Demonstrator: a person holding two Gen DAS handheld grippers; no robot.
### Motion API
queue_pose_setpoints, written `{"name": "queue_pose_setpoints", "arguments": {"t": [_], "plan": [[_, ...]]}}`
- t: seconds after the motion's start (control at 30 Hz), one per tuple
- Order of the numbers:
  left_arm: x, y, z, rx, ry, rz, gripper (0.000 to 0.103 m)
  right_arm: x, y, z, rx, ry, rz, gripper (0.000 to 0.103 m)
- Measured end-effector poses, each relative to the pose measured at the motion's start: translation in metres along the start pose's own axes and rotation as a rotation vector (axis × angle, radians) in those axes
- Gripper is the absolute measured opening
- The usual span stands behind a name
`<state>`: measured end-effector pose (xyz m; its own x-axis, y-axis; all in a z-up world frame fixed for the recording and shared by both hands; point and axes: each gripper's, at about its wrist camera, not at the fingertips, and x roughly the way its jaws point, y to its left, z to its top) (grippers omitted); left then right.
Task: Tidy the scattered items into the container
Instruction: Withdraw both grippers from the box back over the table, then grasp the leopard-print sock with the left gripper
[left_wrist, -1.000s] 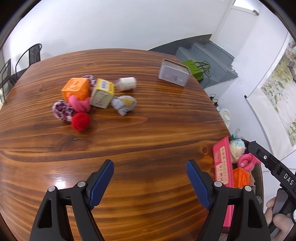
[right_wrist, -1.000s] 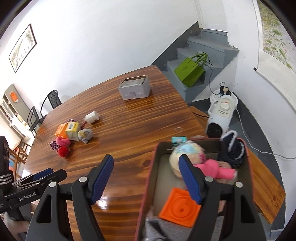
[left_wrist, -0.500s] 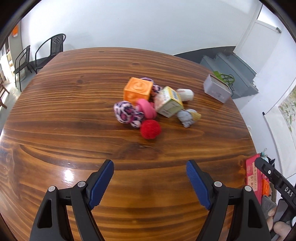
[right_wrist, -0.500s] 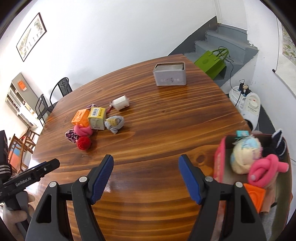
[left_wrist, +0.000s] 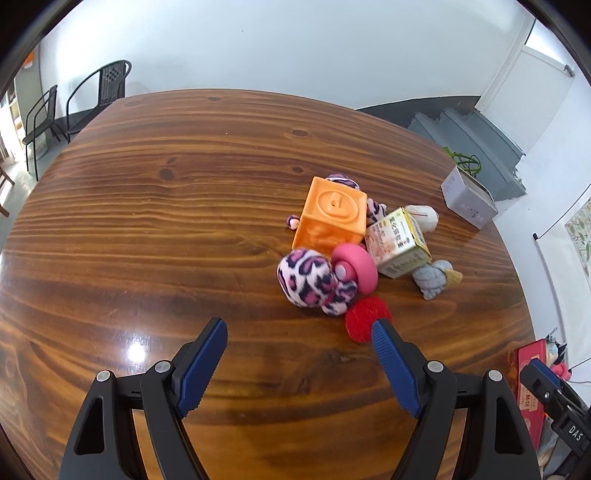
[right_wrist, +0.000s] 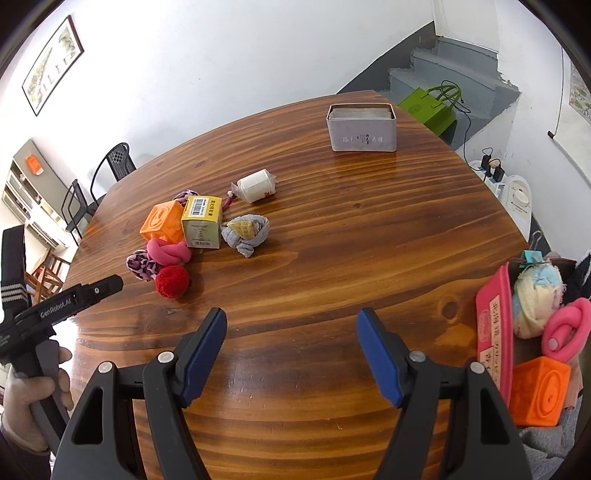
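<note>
A heap of toys lies on the round wooden table (left_wrist: 184, 221): an orange cube (left_wrist: 328, 218), a leopard-print plush (left_wrist: 306, 280), a pink knot (left_wrist: 356, 267), a red ball (left_wrist: 365, 317), a yellow carton (left_wrist: 399, 242), a grey sock bundle (left_wrist: 434, 278) and a white roll (right_wrist: 255, 184). My left gripper (left_wrist: 299, 328) is open just short of the heap, its right fingertip beside the red ball. My right gripper (right_wrist: 291, 321) hangs open over bare wood. The pink-walled container (right_wrist: 493, 332) at the right edge holds a pastel ball, a pink knot and an orange cube.
A grey tin box (right_wrist: 362, 127) stands at the far side of the table. Black chairs (left_wrist: 96, 96) stand behind the table on the left. A green bag (right_wrist: 432, 107) sits by grey stairs beyond the table, and a white appliance (right_wrist: 517, 199) on the floor.
Both views have swung left away from the container. The toy heap has come much closer to my left gripper, and the container has slid to the right edge of the right wrist view.
</note>
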<state>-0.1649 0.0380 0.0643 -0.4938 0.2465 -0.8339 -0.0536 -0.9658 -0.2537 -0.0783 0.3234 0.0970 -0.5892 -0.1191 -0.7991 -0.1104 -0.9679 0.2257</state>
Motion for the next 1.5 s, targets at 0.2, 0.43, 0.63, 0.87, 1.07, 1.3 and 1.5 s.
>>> {"name": "queue_pose_setpoints", "arguments": {"t": [0.2, 0.43, 0.63, 0.87, 1.07, 1.3, 1.5], "plan": [[0.024, 0.002, 0.015, 0.06, 0.012, -0.024, 0.082, 0.013, 0.005, 0.002, 0.009, 0.02, -0.018, 0.076], [0.049, -0.004, 0.021, 0.099, 0.062, -0.058, 0.082, 0.024, 0.011, 0.006, 0.012, 0.031, -0.033, 0.076], [0.062, -0.008, 0.024, 0.127, 0.075, -0.071, 0.082, 0.031, 0.013, 0.007, 0.018, 0.039, -0.045, 0.076], [0.073, -0.005, 0.024, 0.15, 0.084, -0.07, 0.082, 0.035, 0.016, 0.009, 0.022, 0.042, -0.049, 0.076], [0.07, 0.004, 0.026, 0.126, 0.072, -0.101, 0.057, 0.041, 0.027, 0.011, 0.008, 0.047, -0.038, 0.076], [0.057, 0.021, 0.024, 0.084, 0.051, -0.13, 0.042, 0.05, 0.055, 0.009, -0.043, 0.059, 0.014, 0.076], [0.041, 0.029, 0.019, 0.091, 0.025, -0.126, 0.036, 0.059, 0.08, 0.007, -0.09, 0.065, 0.076, 0.076]]}}
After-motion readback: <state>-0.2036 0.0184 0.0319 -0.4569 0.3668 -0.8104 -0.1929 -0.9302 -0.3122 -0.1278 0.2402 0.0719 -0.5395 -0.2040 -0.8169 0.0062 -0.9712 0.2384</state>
